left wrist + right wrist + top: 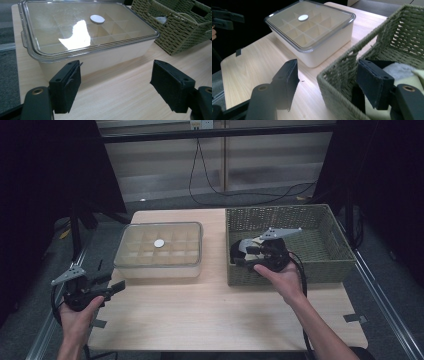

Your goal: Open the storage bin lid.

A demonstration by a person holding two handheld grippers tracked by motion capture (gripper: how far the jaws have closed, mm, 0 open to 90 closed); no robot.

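Left gripper (107, 287) hovering at the bench's (210, 315) left edge, fingers (66, 85) spread and empty, facing the lidded box (160, 251); right gripper (243, 253) hanging over the basket's (295, 270) front-left corner, fingers (374, 85) apart, gripping nothing.

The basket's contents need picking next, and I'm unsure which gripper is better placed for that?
Probably right: the right gripper hangs open over the basket corner, near the pale things inside. The left gripper faces the lidded box.

Right tool (239, 254) hovers over basket (330, 265); left tool (119, 281) near lidded box (131, 265).
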